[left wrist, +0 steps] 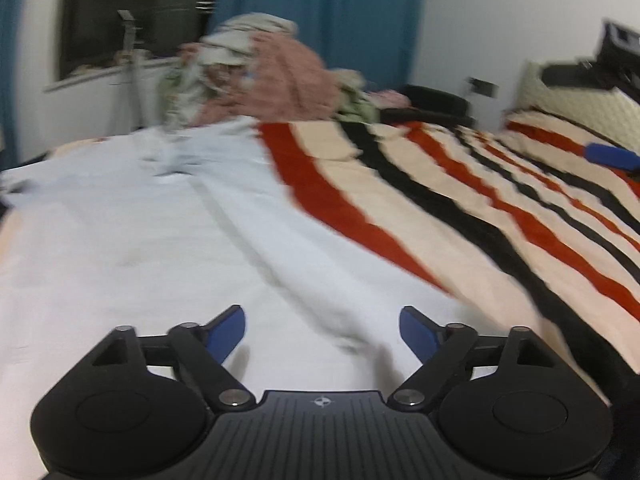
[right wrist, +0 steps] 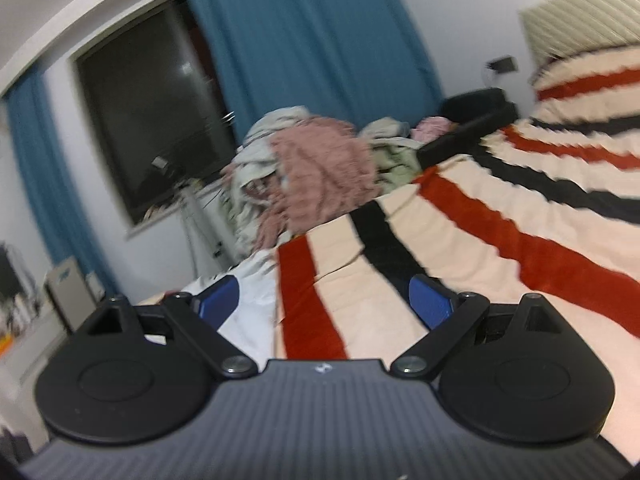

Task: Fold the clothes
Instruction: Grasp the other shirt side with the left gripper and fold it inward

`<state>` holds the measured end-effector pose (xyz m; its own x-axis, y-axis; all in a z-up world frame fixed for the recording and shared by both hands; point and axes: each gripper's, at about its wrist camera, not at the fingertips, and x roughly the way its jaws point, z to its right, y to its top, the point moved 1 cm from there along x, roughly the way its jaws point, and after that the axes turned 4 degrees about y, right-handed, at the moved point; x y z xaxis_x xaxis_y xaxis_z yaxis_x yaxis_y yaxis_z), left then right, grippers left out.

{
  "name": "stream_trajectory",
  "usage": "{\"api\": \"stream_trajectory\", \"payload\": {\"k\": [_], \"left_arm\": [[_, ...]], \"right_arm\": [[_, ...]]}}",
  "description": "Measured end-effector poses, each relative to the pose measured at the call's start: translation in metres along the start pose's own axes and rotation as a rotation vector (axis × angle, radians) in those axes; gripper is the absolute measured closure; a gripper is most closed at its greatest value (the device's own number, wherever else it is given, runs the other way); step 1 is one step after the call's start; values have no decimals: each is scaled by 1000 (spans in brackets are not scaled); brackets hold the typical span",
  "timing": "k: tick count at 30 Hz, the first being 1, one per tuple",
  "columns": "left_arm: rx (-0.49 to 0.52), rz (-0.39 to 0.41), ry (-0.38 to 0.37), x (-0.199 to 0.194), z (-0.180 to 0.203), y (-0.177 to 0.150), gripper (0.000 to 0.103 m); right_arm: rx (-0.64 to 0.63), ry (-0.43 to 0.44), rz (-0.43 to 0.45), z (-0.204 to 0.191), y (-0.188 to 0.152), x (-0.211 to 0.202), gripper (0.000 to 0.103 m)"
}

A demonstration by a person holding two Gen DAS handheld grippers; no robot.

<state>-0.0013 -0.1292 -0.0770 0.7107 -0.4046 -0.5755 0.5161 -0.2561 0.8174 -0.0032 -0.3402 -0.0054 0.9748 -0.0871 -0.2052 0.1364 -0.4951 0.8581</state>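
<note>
Both views were motion-blurred. White garment [left wrist: 160,248] ran off the left edge of the left wrist view, its far end smeared; type unreadable. In the right wrist view only a corner of it showed, rest hidden behind the right gripper [right wrist: 324,304] body. Clothes pile [left wrist: 260,76] was a smear, separate pieces indistinct. Blue object [left wrist: 612,156] at the right edge was cut off, unidentifiable. Striped blanket [right wrist: 500,248] ran out of frame.

Smooth white cloth garment [left wrist: 132,240] on fuzzy striped blanket [left wrist: 460,208]; matt black plastic left claw [left wrist: 322,334], blue pads
</note>
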Motion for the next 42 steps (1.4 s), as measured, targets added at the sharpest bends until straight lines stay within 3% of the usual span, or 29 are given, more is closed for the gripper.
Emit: {"api": "stream_trajectory", "payload": {"k": [6,11,12,14,16,22,27,30,33,36,39,41,42], "left_arm": [[97,-17,-186,26,64,-6,35],[169,-52,-221,60,101,-20,36],[166,-67,-210,68,103,-23,41],[142,-80,-191,77,99,-22,85],[87,-83,-184,76,88,-19,95],[-87,13,-114,-5,25,-10,95],[-312,54,-41,-85,-41,-20,96],[-444,2,-1,-107,-73,-38,96],[-473,-69,91,-105,-93,-54,96],[-472,-110,122,-102,-103,-61,95],[-439,-107,138,-101,-104,-59,75],[-399,-88,146,-104,-103,-53,46],[-371,-75,159,-106,-101,-49,42]], "right_arm": [[77,-67,24,27,-1,3,10],[36,-79,3,27,-8,14,10],[27,-83,-5,27,-10,16,10],[12,-93,-25,27,-14,22,10],[11,-98,-30,28,-15,24,10],[-5,-99,-19,24,-14,20,10],[-88,-81,-43,2,-20,19,10],[-129,-52,-73,-12,-25,20,10],[-161,-14,-102,-28,-32,20,10],[-185,40,-138,-46,-43,19,10],[-208,102,-165,-63,-55,17,10],[-234,132,-165,-74,-61,14,10],[-247,147,-161,-80,-63,12,10]]}}
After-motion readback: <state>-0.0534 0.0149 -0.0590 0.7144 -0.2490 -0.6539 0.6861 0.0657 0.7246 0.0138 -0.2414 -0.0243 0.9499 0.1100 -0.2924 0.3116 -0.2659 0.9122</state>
